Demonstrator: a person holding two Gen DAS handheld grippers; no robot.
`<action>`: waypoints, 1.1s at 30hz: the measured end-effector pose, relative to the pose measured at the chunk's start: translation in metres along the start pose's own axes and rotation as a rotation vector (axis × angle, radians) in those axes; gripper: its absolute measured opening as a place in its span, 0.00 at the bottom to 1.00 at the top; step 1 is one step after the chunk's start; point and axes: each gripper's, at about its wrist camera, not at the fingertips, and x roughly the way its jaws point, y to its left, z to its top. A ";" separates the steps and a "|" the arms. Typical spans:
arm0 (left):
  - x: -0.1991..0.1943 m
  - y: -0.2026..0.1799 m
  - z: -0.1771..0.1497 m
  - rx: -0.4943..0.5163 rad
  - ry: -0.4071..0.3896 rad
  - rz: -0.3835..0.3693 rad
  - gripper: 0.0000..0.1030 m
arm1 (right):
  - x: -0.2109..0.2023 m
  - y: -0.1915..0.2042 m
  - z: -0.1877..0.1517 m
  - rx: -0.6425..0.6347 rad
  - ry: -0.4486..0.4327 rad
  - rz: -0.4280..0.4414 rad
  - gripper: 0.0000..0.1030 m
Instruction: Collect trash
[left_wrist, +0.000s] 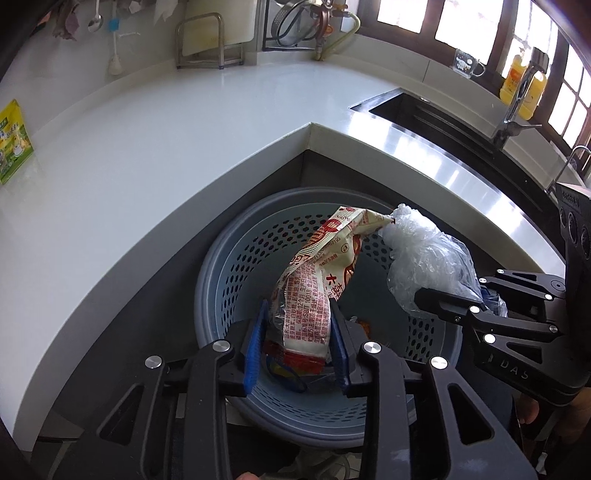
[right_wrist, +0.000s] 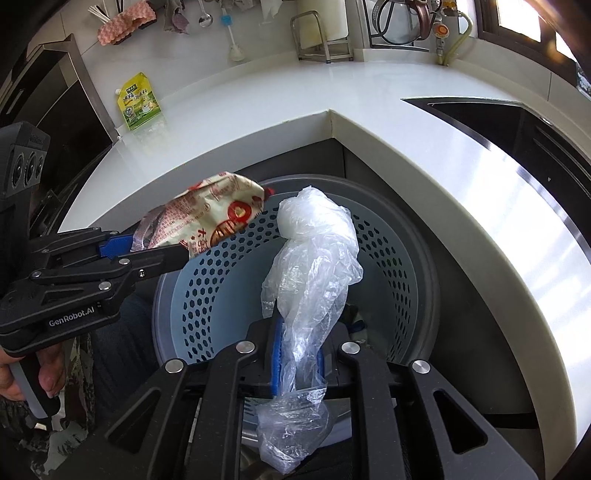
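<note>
My left gripper (left_wrist: 298, 345) is shut on a red-and-cream printed snack wrapper (left_wrist: 317, 280) and holds it over a blue perforated waste basket (left_wrist: 236, 258). The wrapper also shows in the right wrist view (right_wrist: 214, 221). My right gripper (right_wrist: 298, 354) is shut on a crumpled clear plastic bag (right_wrist: 314, 266) and holds it above the same basket (right_wrist: 391, 258). In the left wrist view the bag (left_wrist: 424, 258) hangs at the right, next to the wrapper's tip. Some trash lies at the basket's bottom (left_wrist: 365, 326).
The basket stands on the floor in the inner corner of a white L-shaped counter (left_wrist: 166, 147). A green-yellow pouch (right_wrist: 139, 103) lies on the counter at the left. A sink (left_wrist: 424, 110) with a tap is at the right. Racks and utensils line the back wall.
</note>
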 end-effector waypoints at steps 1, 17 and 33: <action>0.001 0.000 -0.001 -0.001 0.001 0.003 0.36 | 0.000 0.000 0.000 -0.004 -0.003 -0.008 0.39; -0.031 0.014 -0.001 -0.064 -0.085 0.086 0.94 | -0.011 0.007 -0.010 -0.008 -0.037 -0.040 0.82; -0.054 0.019 -0.003 -0.083 -0.121 0.135 0.94 | -0.026 0.016 -0.015 0.004 -0.095 -0.064 0.90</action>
